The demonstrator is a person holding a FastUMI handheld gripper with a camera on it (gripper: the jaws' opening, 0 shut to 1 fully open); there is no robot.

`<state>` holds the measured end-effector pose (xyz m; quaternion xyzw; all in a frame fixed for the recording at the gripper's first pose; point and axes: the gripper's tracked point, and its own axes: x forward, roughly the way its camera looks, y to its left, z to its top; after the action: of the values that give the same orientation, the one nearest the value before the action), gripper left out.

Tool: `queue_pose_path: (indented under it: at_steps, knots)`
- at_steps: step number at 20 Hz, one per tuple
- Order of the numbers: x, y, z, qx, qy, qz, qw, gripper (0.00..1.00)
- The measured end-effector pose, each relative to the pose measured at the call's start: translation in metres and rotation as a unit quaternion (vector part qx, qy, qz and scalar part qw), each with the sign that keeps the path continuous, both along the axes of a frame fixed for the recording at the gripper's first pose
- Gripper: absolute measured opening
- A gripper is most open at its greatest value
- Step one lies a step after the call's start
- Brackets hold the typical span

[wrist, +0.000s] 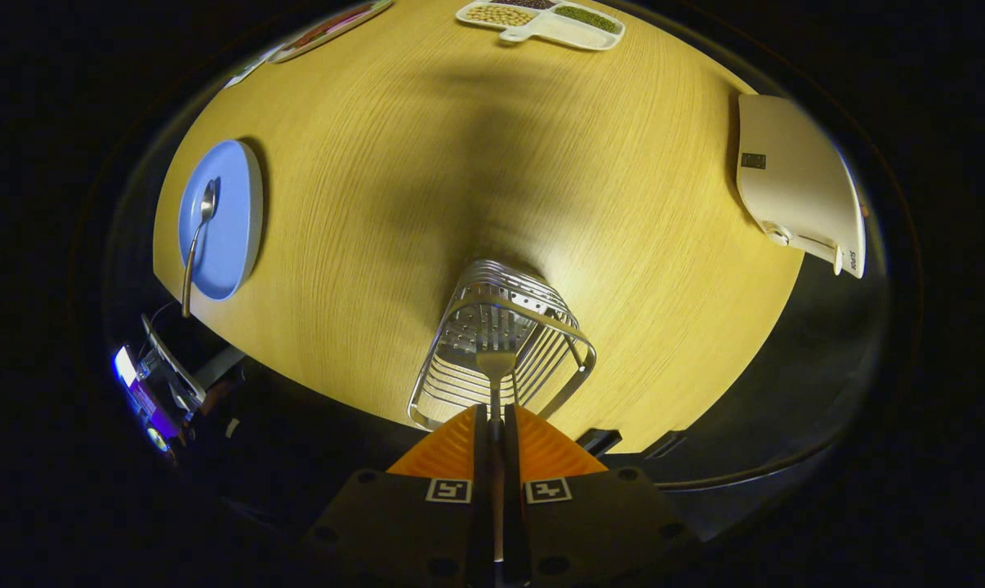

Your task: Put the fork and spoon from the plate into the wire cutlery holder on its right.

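The gripper [496,420] is holding the fork [496,359] by its handle: the jaws are drawn almost fully together, with both orange fingers [452,449] pressing on the thin metal stem that runs back between them. The fork's head is pointing forward, just ahead of the jaws, and is sitting over the open top of the wire cutlery holder [501,343]; whether the tines are touching the holder's perforated floor cannot be told. The holder is standing on the wooden worktop [476,163], directly in front of the jaws, near the worktop's close edge.

Well off to the left of the jaws, the blue plate [235,220] is lying on the worktop, and the spoon [198,237] is resting on it, bowl pointing away and handle reaching past the plate's near rim.

Beyond the holder, at the far side of the worktop, a white divided tray [541,28] is holding beans or grains. Far ahead and to the right of the jaws, a flat white device [795,184] is lying near the worktop's edge.
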<state>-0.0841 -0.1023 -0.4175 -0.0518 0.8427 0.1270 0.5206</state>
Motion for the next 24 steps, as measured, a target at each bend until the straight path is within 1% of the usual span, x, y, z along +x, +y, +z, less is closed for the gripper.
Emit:
queue_pose_path:
  at_steps: [3, 6, 8, 9, 11, 14, 15, 18, 21, 23, 24]
  knots:
    - [0.0, -0.001, -0.003, 0.0, -0.003, -0.002, 1.0, 0.14]
    - [0.009, 0.0, 0.001, 0.011, -0.031, -0.013, 0.999, 0.16]
    - [0.013, -0.001, 0.008, 0.019, -0.057, -0.021, 0.998, 0.22]
    - [0.015, -0.002, 0.012, 0.023, -0.073, -0.028, 0.997, 0.24]
    - [0.021, 0.002, 0.024, 0.038, -0.113, -0.055, 0.991, 0.24]
    - [0.037, 0.021, 0.054, 0.07, -0.187, -0.097, 0.975, 0.28]
    - [0.041, 0.033, 0.066, 0.087, -0.211, -0.112, 0.967, 0.29]
    - [0.052, 0.074, 0.104, 0.136, -0.271, -0.15, 0.941, 0.29]
    - [0.057, 0.12, 0.127, 0.177, -0.302, -0.179, 0.919, 0.31]
    - [0.056, 0.158, 0.136, 0.204, -0.302, -0.19, 0.912, 0.33]
    - [0.054, 0.178, 0.138, 0.217, -0.296, -0.19, 0.911, 0.33]
